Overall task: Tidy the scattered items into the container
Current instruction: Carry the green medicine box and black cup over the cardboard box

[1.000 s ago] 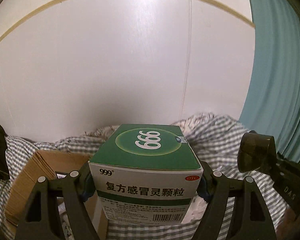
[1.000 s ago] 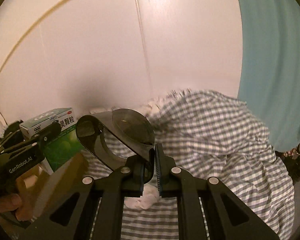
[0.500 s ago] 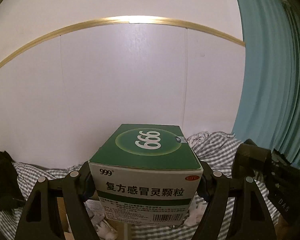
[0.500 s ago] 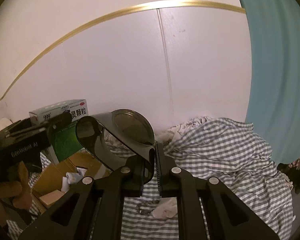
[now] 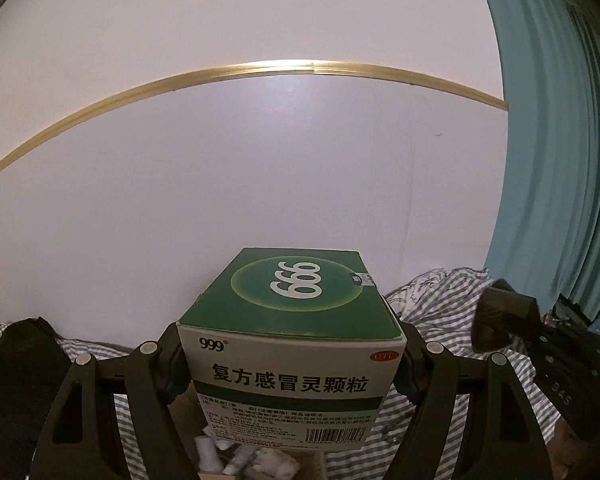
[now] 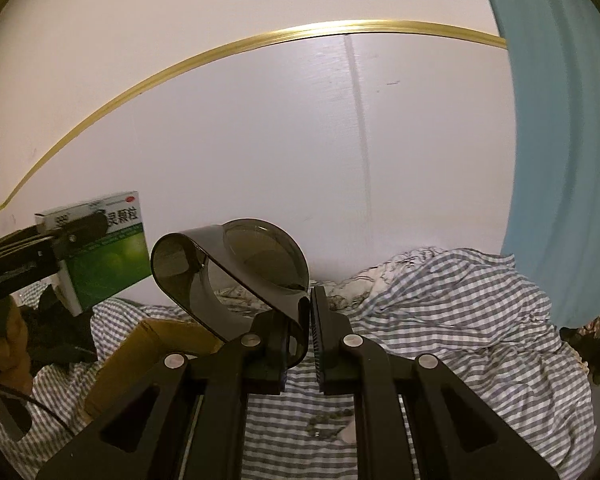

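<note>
White wall and a checked bed point(image 6: 440, 320) lie ahead of you. Your left gripper point(image 5: 290, 364) clamps the medicine box point(image 5: 292, 332) above the carton point(image 6: 140, 356); your right gripper point(image 6: 309, 332) pinches the dark scoop point(image 6: 228, 272) beside it.

The left gripper point(image 5: 290, 364) points slightly downward, its jaws spread wide and clamped on both sides of a box; the right gripper point(image 6: 309, 334) points the same way, jaws nearly closed, pinching dark goggles

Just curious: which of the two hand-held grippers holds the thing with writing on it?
The left hand-held gripper: its green-and-white medicine box bears print, while the right pinches a plain smoky plastic cap.
</note>
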### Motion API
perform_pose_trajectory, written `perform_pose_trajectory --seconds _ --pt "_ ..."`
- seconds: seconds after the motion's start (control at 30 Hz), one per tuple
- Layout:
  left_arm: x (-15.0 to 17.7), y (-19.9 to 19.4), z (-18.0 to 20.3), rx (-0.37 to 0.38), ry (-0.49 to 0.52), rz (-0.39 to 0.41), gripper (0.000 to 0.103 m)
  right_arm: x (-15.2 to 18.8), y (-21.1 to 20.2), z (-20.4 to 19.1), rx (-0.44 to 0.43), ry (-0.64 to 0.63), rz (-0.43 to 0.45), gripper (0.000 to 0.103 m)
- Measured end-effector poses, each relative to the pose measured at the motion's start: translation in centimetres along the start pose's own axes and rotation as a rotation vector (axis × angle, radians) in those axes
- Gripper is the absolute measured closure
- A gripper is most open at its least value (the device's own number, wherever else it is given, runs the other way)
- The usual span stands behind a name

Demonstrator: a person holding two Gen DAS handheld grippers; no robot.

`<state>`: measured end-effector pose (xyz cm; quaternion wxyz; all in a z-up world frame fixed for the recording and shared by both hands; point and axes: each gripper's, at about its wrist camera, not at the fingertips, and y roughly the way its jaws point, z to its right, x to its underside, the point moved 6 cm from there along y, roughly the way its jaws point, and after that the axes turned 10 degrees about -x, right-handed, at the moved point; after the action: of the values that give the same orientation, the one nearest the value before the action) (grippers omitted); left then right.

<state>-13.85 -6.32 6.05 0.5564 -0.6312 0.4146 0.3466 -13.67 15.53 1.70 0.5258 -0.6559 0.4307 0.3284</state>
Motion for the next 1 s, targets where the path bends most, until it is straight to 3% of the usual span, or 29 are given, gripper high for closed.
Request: perform_pose_trajectory --seconds 0.27,0.47,0.8,1.0 --pt "3.5 0.6 -3.3 0.003 -0.014 -0.052 0.024 0.8 2.5 -4.9 -0.028 -0.073 -0.034 0.093" --pt "7.5 2.4 -6.5 -0.038 -0.047 -0.128 0.024 2.9 4.6 -8.9 -0.077 -0.139 -0.098 0.093" --pt "14.1 4.2 -11.5 -0.105 -0.049 -0.23 0.024 8.1 8.4 -14.0 -0.182 -0.234 -0.235 0.093" --pt "16.9 6.2 -12.5 -0.12 -0.042 -0.279 0.024 11.4 11.3 -16.6 -0.239 -0.283 -0.347 0.093"
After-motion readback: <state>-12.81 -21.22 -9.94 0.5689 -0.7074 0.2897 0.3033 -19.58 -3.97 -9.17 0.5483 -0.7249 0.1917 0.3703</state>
